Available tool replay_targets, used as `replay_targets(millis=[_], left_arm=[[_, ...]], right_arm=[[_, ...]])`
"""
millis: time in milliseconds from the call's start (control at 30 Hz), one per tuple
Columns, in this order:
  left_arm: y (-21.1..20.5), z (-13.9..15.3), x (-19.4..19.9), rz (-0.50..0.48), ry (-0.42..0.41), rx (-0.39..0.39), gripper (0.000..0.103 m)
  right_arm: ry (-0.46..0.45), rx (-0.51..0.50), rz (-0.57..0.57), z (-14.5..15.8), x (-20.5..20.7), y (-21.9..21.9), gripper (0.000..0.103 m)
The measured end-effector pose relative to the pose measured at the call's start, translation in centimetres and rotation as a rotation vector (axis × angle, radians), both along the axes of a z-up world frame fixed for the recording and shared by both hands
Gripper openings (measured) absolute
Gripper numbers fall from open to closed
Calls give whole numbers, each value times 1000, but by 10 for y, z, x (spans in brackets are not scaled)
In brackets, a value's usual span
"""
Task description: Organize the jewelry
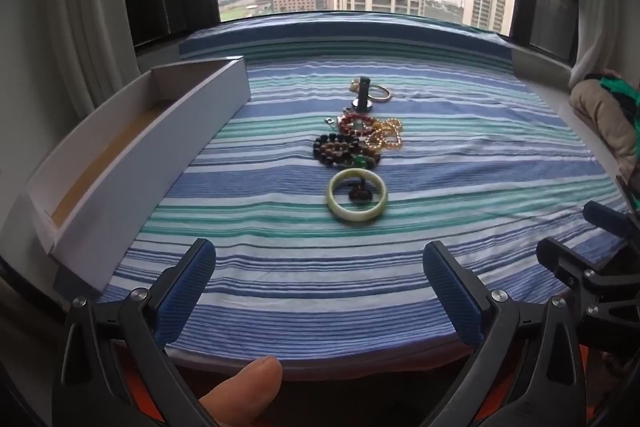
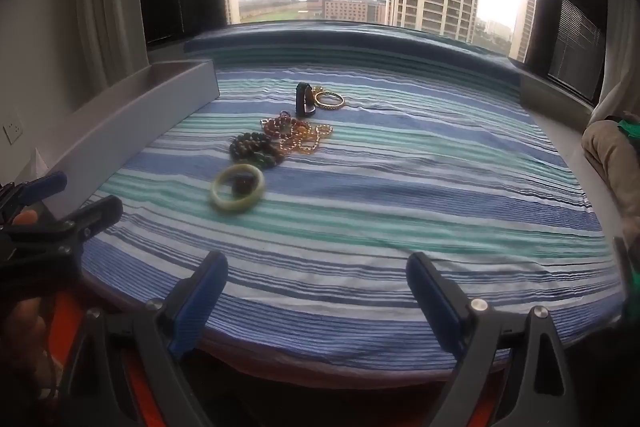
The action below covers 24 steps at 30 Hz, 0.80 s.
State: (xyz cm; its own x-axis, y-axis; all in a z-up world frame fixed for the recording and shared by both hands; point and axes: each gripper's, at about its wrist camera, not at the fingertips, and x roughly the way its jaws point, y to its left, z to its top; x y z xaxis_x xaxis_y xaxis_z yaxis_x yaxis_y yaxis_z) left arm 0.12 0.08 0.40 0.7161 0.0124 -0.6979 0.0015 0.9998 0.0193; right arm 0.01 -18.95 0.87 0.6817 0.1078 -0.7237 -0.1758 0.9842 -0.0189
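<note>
Jewelry lies in a line on a blue, green and white striped cloth (image 1: 460, 187). Nearest is a pale green bangle (image 1: 357, 201) (image 2: 237, 188) with a small dark piece inside it. Behind it lie dark and brown bead bracelets (image 1: 344, 149) (image 2: 256, 148), a red bead bracelet (image 1: 357, 125), a gold chain (image 1: 390, 135) (image 2: 310, 139), a black post stand (image 1: 363, 93) (image 2: 304, 101) and a gold ring bangle (image 2: 329, 100). My left gripper (image 1: 318, 269) and right gripper (image 2: 316, 279) are open and empty over the cloth's near edge, well short of the bangle.
A long white open box (image 1: 132, 155) (image 2: 132, 131) lies along the cloth's left side. A beige and green bundle (image 1: 604, 123) (image 2: 612, 147) sits at the right edge. Behind the cloth is a window with curtains. Each gripper shows at the other view's edge.
</note>
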Motion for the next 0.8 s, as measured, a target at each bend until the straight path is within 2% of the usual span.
replay_targets(millis=[800], left_arm=[[0, -8, 2, -44, 54, -61, 103]], right_arm=[[-38, -17, 9, 5, -4, -2, 93]])
